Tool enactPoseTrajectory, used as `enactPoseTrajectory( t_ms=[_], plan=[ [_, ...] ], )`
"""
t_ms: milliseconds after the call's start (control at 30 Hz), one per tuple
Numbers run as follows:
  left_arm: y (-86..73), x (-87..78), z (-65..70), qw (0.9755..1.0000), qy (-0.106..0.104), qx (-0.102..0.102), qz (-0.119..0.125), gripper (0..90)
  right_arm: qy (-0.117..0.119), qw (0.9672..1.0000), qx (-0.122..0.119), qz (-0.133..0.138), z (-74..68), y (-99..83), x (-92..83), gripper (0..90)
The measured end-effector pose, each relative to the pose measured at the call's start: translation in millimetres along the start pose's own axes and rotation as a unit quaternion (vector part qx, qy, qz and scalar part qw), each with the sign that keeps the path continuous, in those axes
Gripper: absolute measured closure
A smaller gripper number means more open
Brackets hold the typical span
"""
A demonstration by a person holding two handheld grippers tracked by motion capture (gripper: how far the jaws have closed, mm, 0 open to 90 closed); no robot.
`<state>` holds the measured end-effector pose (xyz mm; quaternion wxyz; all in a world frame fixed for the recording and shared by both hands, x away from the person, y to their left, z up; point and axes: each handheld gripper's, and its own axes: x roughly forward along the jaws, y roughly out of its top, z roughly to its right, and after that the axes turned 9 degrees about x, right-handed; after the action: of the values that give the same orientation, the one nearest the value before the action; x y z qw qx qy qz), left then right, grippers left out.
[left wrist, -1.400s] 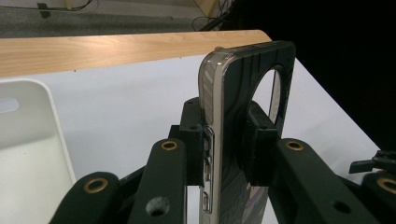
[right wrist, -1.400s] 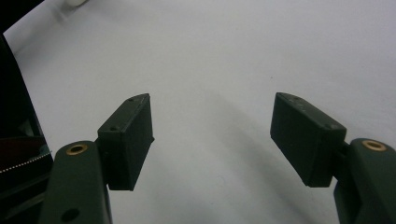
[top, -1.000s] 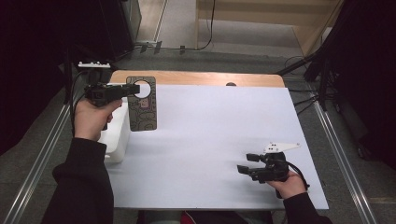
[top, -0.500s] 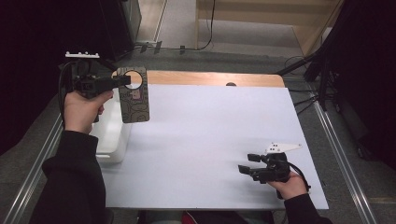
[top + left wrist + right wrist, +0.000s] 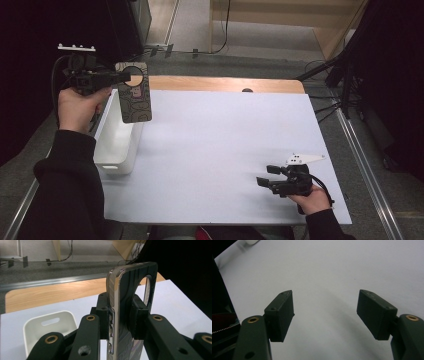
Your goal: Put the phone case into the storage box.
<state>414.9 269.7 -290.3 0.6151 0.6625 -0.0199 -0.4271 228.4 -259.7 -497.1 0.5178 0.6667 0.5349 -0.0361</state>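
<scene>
High view, upper left: left gripper (image 5: 121, 77), jaws pinching phone case (image 5: 134, 95) above white bin (image 5: 116, 145). Lower right: right gripper (image 5: 265, 176), jaws spread, over surface (image 5: 215, 145).

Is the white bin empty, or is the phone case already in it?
Seemingly empty: the white bin shows only bare inside. The phone case hangs in the air, clamped by the left gripper.

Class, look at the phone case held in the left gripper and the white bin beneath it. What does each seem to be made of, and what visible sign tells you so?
Phone case: probably hard plastic with a glossy, chrome-like rim, which catches bright highlights; its dark back carries printed lines.

White bin: likely moulded plastic, matte to satin, judging by its rounded corners and the handle slot cut into its wall.
</scene>
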Motion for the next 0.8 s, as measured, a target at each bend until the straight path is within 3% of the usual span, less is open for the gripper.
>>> enactPoseTrajectory(
  t_ms=[400,500,800],
  plan=[
    [1.7,-5.7,-19.3,0.9996,0.023,0.007,0.011,73.0,0.004,1.0,-0.001,-0.001,-0.9,-0.6,0.5,28.7],
    [2.0,-7.1,-24.5,0.9998,0.009,-0.001,0.02,72.9,0.003,1.0,0.0,-0.001,-0.7,-1.1,0.4,28.7],
    [1.1,-5.2,-41.8,0.9994,0.027,-0.013,0.016,73.0,0.003,1.0,0.006,0.001,-0.5,-3.1,-0.5,28.7]
  ],
)
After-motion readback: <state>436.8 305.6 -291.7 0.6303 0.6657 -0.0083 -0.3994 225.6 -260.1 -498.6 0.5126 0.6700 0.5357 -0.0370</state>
